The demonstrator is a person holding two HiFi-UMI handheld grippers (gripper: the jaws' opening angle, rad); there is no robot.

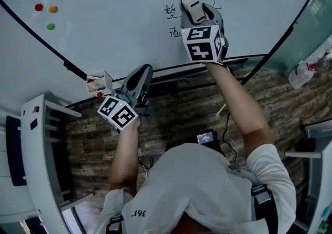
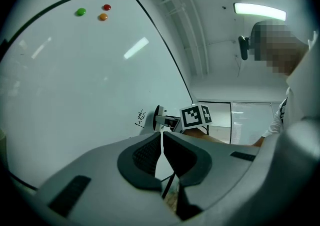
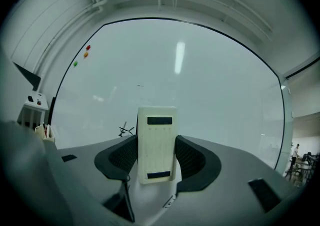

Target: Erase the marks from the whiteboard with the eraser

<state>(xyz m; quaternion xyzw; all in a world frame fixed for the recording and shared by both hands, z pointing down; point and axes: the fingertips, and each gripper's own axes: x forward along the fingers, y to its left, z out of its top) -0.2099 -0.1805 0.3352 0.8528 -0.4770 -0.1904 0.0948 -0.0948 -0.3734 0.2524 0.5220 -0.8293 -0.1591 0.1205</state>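
The whiteboard (image 1: pixel 119 15) carries black handwritten marks (image 1: pixel 172 11) and a second group (image 1: pixel 175 32) below. My right gripper (image 1: pixel 201 14) is shut on a cream eraser (image 1: pixel 191 5), which is held against the board just right of the marks. In the right gripper view the eraser (image 3: pixel 157 135) stands upright in that gripper (image 3: pixel 157 145), with a bit of the marks (image 3: pixel 125 130) showing at its left. My left gripper (image 1: pixel 139 78) hangs lower left by the board's tray, shut and empty; its own view shows that gripper (image 2: pixel 161 142) with the jaws touching, and the marks (image 2: pixel 141 117) far off.
Red (image 1: pixel 38 7), orange (image 1: pixel 53 9) and green (image 1: pixel 50 26) magnets sit at the board's upper left. A small marker holder (image 1: pixel 99 83) hangs on the frame beside my left gripper. A spray bottle (image 1: pixel 303 72) lies at the right and a small device (image 1: pixel 206 137) on the floor.
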